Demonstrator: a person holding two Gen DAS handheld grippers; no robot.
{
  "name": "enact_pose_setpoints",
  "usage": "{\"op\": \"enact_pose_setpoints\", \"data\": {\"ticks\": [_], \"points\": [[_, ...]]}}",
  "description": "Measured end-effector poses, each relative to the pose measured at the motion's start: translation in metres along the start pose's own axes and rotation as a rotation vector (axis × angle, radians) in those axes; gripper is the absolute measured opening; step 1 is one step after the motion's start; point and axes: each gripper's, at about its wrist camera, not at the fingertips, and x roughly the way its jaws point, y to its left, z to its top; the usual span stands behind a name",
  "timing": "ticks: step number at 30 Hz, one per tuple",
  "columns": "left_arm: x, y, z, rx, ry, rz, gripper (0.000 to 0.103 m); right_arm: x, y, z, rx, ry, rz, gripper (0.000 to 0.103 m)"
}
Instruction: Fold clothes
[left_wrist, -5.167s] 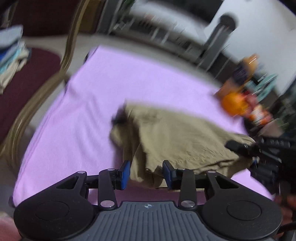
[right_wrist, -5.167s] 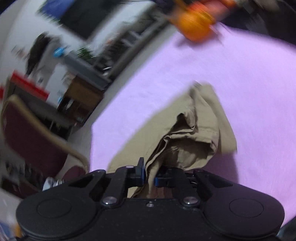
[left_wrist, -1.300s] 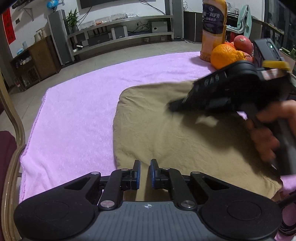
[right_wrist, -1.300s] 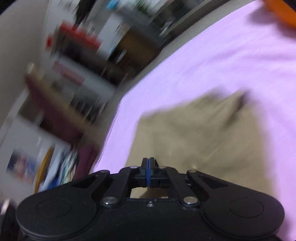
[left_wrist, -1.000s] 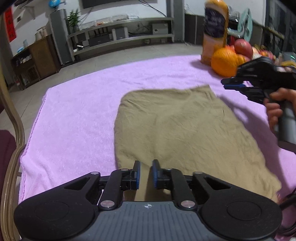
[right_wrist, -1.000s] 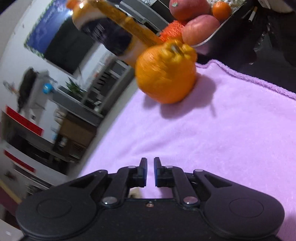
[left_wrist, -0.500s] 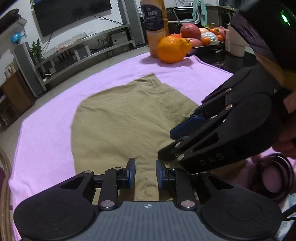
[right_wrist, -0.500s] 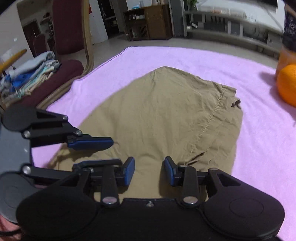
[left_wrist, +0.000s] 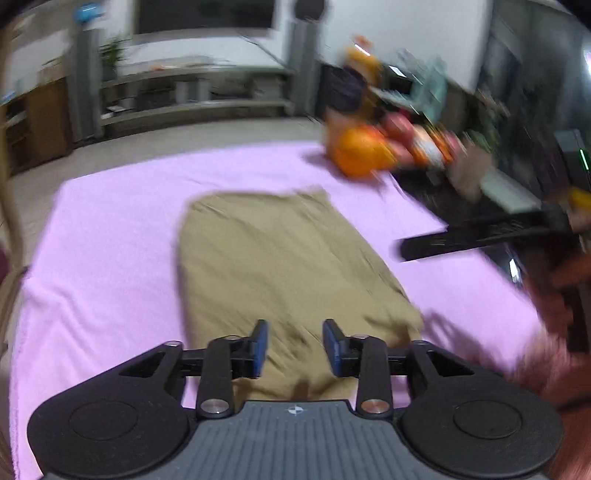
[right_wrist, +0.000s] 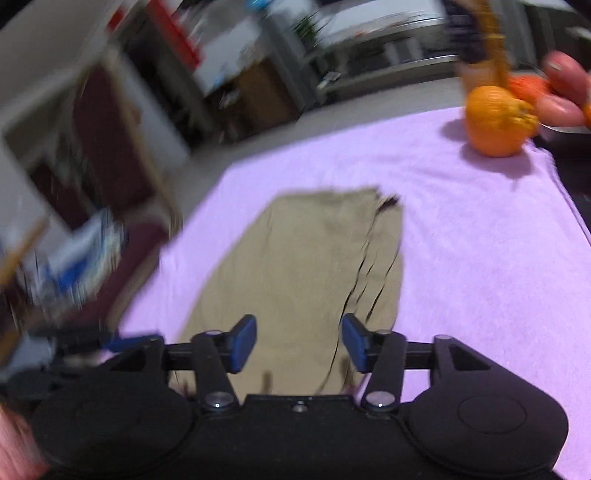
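A pink towel (left_wrist: 110, 229) covers the work surface and fills most of both wrist views. On its middle lies a folded khaki garment (left_wrist: 273, 258), roughly rectangular and flat, with one long side showing layered edges and a seam line in the right wrist view (right_wrist: 317, 266). The left gripper (left_wrist: 294, 347) hangs over the near end of the garment, its blue-padded fingers (left_wrist: 259, 345) spread apart with only cloth visible between them, nothing grasped. The right gripper (right_wrist: 298, 341) is likewise released, its jaws wide over the same near end; in the left wrist view it appears as a blurred dark bar (left_wrist: 476, 236) above the towel, to the right of the garment. At the far corner of the towel sits an orange (right_wrist: 495, 120), well apart from the garment, with more fruit (right_wrist: 526, 86) and a bottle (left_wrist: 364, 79) behind it, all blurred. A maroon chair (right_wrist: 103, 144) stands beside the table, bearing a blurred stack of folded clothes (right_wrist: 79, 254).
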Motion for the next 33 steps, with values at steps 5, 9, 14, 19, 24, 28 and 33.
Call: {"op": "enact_pose_setpoints", "data": {"ticks": [5,9,14,19,24,28,33], "points": [[0.019,0.054,0.020,-0.272,0.037,0.000,0.046,0.013,-0.050,0.002,0.392,-0.049,0.053,0.052],[0.045,0.086,0.024,-0.464,0.101,-0.053,0.050,0.028,-0.065,-0.001,0.478,-0.027,0.027,0.052],[0.066,0.092,0.025,-0.484,0.149,-0.074,0.052,0.039,-0.071,-0.004,0.510,0.010,0.013,0.051],[0.080,0.096,0.023,-0.481,0.163,-0.130,0.048,0.051,-0.067,-0.005,0.473,0.097,-0.043,0.040],[0.094,0.085,0.025,-0.431,0.174,-0.167,0.039,0.067,-0.066,-0.002,0.511,0.155,0.044,0.044],[0.102,0.084,0.023,-0.447,0.171,-0.159,0.043,0.076,-0.060,0.003,0.513,0.115,0.068,0.060],[0.097,0.053,0.029,-0.287,0.142,-0.055,0.043,0.075,-0.038,0.005,0.413,0.087,0.042,0.061]]}}
